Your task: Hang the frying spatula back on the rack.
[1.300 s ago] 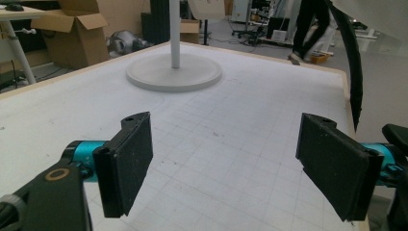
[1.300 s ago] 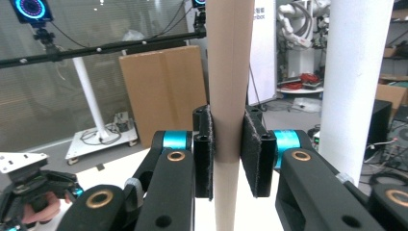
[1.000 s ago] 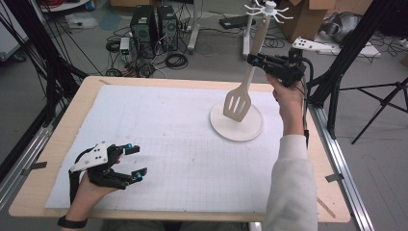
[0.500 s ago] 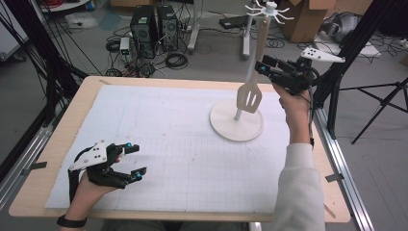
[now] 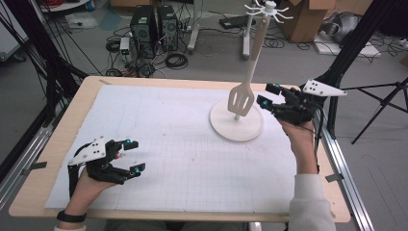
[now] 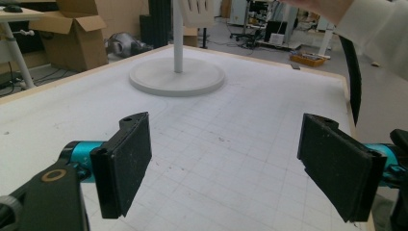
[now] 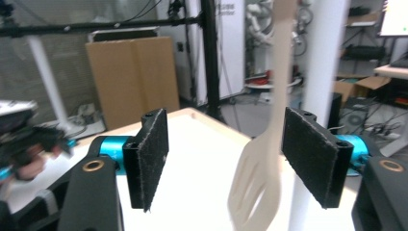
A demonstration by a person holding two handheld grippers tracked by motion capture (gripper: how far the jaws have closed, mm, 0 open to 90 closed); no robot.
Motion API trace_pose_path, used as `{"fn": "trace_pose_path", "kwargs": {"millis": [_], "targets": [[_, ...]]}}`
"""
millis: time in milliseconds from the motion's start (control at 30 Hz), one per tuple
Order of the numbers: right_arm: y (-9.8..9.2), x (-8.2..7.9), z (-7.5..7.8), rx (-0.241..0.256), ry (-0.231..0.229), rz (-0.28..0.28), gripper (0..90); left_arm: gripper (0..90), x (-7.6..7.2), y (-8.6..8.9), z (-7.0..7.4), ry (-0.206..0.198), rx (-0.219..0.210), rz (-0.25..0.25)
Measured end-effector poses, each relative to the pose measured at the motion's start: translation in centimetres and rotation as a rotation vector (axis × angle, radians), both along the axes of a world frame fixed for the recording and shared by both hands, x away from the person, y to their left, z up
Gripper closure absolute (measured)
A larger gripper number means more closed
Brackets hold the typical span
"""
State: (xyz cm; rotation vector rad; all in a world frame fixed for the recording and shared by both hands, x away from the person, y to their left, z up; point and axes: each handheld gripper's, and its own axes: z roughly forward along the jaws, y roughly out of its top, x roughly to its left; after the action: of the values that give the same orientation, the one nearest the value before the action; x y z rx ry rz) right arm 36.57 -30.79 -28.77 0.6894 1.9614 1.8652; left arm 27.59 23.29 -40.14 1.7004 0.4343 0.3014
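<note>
Cream-coloured spatula (image 5: 240, 100) hanging now from a hook of the white rack (image 5: 253, 57), blade just above the rack's round base (image 5: 236, 126); half a second back, still pinched in the right gripper (image 5: 270, 96), so the hanging step looks done and only a clean retreat seems left. From the high view: right gripper just right of the rack pole, jaws parted, nothing held; left gripper (image 5: 129, 155) resting on the white mat (image 5: 183, 154) well away from the rack toward the near left corner, jaws wide, empty, unmoved since a second ago. From the left gripper view: both pads (image 6: 129, 159) spread far apart over bare mat, rack base (image 6: 177, 77) beyond them. From the right gripper view, something the high view cannot settle: spatula (image 7: 262, 163) between the open pads (image 7: 153, 151), closer to the right one, apparently touching neither, rack pole (image 7: 321, 53) right behind.
</note>
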Motion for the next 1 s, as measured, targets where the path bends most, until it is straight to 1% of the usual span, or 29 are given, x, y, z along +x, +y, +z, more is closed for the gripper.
{"fn": "trace_pose_path", "kwargs": {"millis": [67,200,300,333,400,433,533,633,667,733,800,867,933,967,1000], "targets": [[0.2,-0.8,-0.6,-0.010,0.007,0.016,29.9,19.3,0.2,0.1,0.0,0.002,-0.003,0.008],[0.7,-2.3,-1.6,-0.041,-0.011,0.035,27.8,17.7,0.4,0.4,-0.2,0.003,-0.004,0.027],[1.2,-3.5,-2.1,-0.059,-0.017,0.035,25.3,17.7,0.5,0.6,-0.3,0.002,-0.009,0.035],[1.4,-4.0,-2.4,-0.063,-0.028,0.026,23.3,17.7,0.5,0.6,-0.3,0.001,-0.008,0.038],[1.6,-4.7,-3.0,-0.047,-0.033,0.016,19.2,17.7,0.4,0.7,-0.3,0.003,-0.013,0.043],[1.7,-5.0,-3.2,-0.045,-0.028,0.019,18.9,17.7,0.4,0.9,-0.3,0.004,-0.023,0.038],[2.1,-5.7,-4.2,-0.051,-0.015,0.020,15.7,17.7,0.3,1.1,-0.2,-0.003,-0.029,0.047],[2.5,-6.5,-5.2,-0.062,-0.023,0.027,15.7,17.7,0.2,1.4,-0.1,-0.009,-0.030,0.056],[2.6,-6.8,-5.7,-0.071,-0.020,0.039,15.7,17.7,0.2,1.6,-0.1,-0.017,-0.033,0.064],[2.9,-7.1,-6.4,-0.082,-0.010,0.043,15.4,17.7,0.3,1.8,-0.2,-0.020,-0.029,0.071],[3.1,-7.4,-7.3,-0.097,-0.013,0.040,14.9,17.7,0.3,1.9,-0.3,-0.020,-0.024,0.077],[3.3,-7.7,-8.1,-0.101,-0.002,0.040,14.6,17.6,0.4,2.0,-0.4,-0.021,-0.021,0.088],[3.5,-8.0,-8.8,-0.109,-0.009,0.039,14.5,17.4,0.4,2.2,-0.5,-0.020,-0.019,0.096],[3.6,-8.1,-9.1,-0.111,0.004,0.039,14.5,17.4,0.4,2.2,-0.6,-0.018,-0.021,0.099],[3.6,-8.2,-9.5,-0.115,0.003,0.039,14.4,17.3,0.4,2.3,-0.6,-0.021,-0.022,0.101]]}}
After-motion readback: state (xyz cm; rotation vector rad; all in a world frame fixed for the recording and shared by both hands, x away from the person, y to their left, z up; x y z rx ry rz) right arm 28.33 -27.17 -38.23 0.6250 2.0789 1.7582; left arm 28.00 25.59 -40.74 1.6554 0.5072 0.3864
